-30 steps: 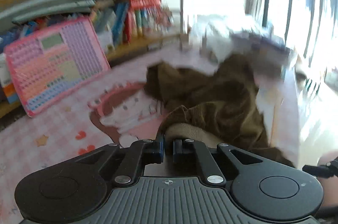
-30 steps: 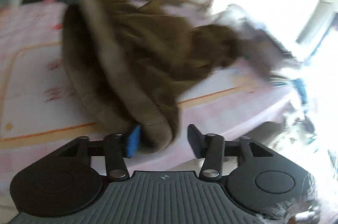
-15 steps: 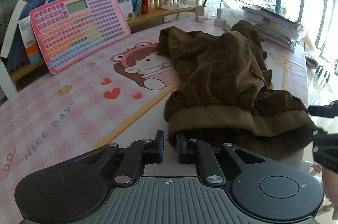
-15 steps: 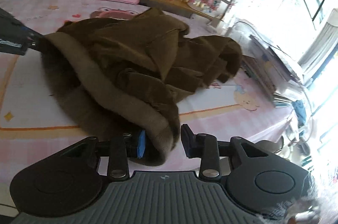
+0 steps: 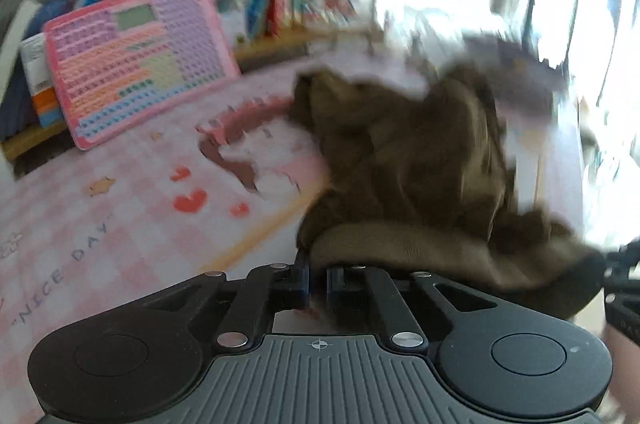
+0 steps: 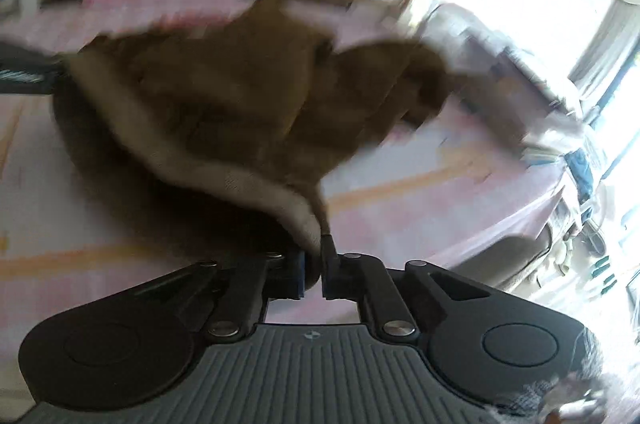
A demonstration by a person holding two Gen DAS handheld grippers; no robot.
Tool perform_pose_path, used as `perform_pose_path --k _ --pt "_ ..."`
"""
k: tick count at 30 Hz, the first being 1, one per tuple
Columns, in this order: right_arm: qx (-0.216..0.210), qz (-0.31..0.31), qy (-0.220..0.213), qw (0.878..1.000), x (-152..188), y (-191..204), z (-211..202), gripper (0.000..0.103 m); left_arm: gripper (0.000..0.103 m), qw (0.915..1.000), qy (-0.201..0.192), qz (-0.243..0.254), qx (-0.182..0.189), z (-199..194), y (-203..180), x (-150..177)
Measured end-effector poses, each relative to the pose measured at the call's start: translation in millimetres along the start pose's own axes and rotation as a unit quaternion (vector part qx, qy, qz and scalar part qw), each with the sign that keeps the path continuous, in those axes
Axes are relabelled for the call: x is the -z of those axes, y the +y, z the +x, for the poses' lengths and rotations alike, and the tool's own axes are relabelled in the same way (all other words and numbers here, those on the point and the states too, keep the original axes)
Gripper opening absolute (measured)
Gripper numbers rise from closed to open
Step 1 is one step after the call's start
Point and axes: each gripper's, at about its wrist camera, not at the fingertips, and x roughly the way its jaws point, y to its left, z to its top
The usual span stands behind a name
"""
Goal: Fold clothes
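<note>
Near the desk's [image 5: 80, 224] front edge the brown garment [image 5: 420, 152] is bunched and unfolded; its pale waistband is pinched by the closed jaws of the left gripper [image 5: 317, 282] and right gripper [image 6: 312, 274]; all folding remains.

Right hand-held gripper [image 6: 311, 274]: half a second ago its jaws stood apart around the hem; now they are clamped on the lighter ribbed band [image 6: 256, 184].
Left hand-held gripper [image 5: 317, 280]: jaws narrow again after briefly widening, at the band's other end.
Brown garment [image 5: 420, 152]: its near edge, slack on the table [image 5: 120, 224] before, now runs stretched between the two grippers.
Picture sharpness: clear half a second ago, motion-blurred now.
</note>
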Motion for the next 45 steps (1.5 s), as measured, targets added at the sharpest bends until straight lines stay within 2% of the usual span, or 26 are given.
perform_pose_path --k 3,6,10,15,18,19,22,24,25,27,30,32,34,35,36,38,39,40,42,43,44,45 --pt "0.028 0.006 -0.101 0.994 -40.5 -26.5 -36.5 0.004 0.007 0.9976 -0.066 -0.013 0.019 -34.7 3.1 -26.9" --pt "0.067 0.003 -0.213 0.975 -90.2 -50.7 -80.9 0.004 0.007 0.9891 -0.142 -0.006 0.038 -73.0 -7.5 -57.9" --pt "0.086 -0.022 -0.335 0.938 -147.8 -72.5 -136.2 0.004 0.007 0.9655 -0.254 -0.018 0.056 -128.3 -13.4 -96.1" --pt "0.035 -0.044 -0.443 0.895 -200.9 -80.0 -179.2 0.004 0.007 0.9283 -0.368 -0.043 0.03 -197.9 -0.3 -125.8" --pt "0.002 -0.056 -0.476 0.877 -223.9 -81.9 -180.9 0.004 0.007 0.9173 -0.393 -0.065 0.013 -220.3 6.3 -137.8" --pt "-0.009 -0.056 -0.478 0.877 -230.3 -83.8 -174.3 0.004 0.007 0.916 -0.395 -0.07 0.008 -223.8 6.4 -141.2" --pt "-0.03 -0.049 -0.475 0.878 -244.9 -96.0 -148.1 0.004 0.007 0.9243 -0.375 -0.072 0.001 -215.5 -9.8 -148.9" --pt "-0.037 -0.037 -0.472 0.88 -253.1 -110.2 -125.7 0.004 0.006 0.9281 -0.366 -0.064 0.016 -206.2 -32.5 -154.4" --pt "-0.037 -0.028 -0.475 0.879 -258.0 -119.8 -116.2 0.004 0.006 0.9296 -0.363 -0.059 0.026 -201.2 -44.7 -157.6" --pt "-0.032 -0.004 -0.494 0.869 -273.6 -147.5 -106.9 0.004 0.006 0.9306 -0.36 -0.044 0.049 -192.4 -69.8 -165.7" --pt "-0.038 0.021 -0.555 0.831 -292.8 -185.3 -118.6 0.005 0.006 0.9227 -0.374 -0.009 0.094 -186.4 -108.5 -183.0" --pt "-0.072 0.007 -0.591 0.804 -306.8 -200.9 -132.0 0.005 0.006 0.9178 -0.38 0.0 0.115 -186.4 -123.8 -185.3" --pt "-0.145 -0.04 -0.582 0.8 -324.7 -196.3 -134.6 0.005 0.006 0.9151 -0.381 0.001 0.132 -185.3 -135.2 -186.0" --pt "-0.182 -0.061 -0.573 0.797 -332.3 -190.5 -132.9 0.005 0.006 0.919 -0.371 -0.014 0.133 -182.2 -132.7 -181.9" --pt "-0.219 -0.09 -0.552 0.799 -338.4 -177.7 -126.3 0.005 0.006 0.9239 -0.358 -0.034 0.131 -178.5 -128.1 -175.8" --pt "-0.292 -0.158 -0.489 0.807 -345.2 -134.8 -98.2 0.005 0.007 0.9381 -0.316 -0.09 0.108 -165.2 -112.3 -155.6" --pt "-0.323 -0.181 -0.446 0.815 -341.3 -107.0 -75.2 0.005 0.007 0.9442 -0.292 -0.12 0.094 -157.5 -103.2 -144.0" --pt "-0.353 -0.202 -0.401 0.821 -337.0 -78.9 -51.9 0.005 0.009 0.9505 -0.264 -0.147 0.071 -148.4 -93.5 -129.0" --pt "-0.395 -0.239 -0.317 0.829 -322.2 -23.7 -6.5 0.004 0.01 0.9634 -0.175 -0.203 0.003 -122.5 -69.7 -82.9" --pt "-0.402 -0.26 -0.279 0.833 -306.1 3.6 16.2 0.004 0.011 0.9645 -0.125 -0.231 -0.031 -108.8 -57.2 -58.3" --pt "-0.408 -0.283 -0.235 0.836 -286.9 33.4 39.0 0.004 0.012 0.9609 -0.082 -0.257 -0.063 -100.0 -46.1 -33.8" --pt "-0.414 -0.303 -0.196 0.836 -268.5 56.9 55.4 0.004 0.013 0.9538 -0.046 -0.282 -0.092 -96.6 -36.4 -9.4"
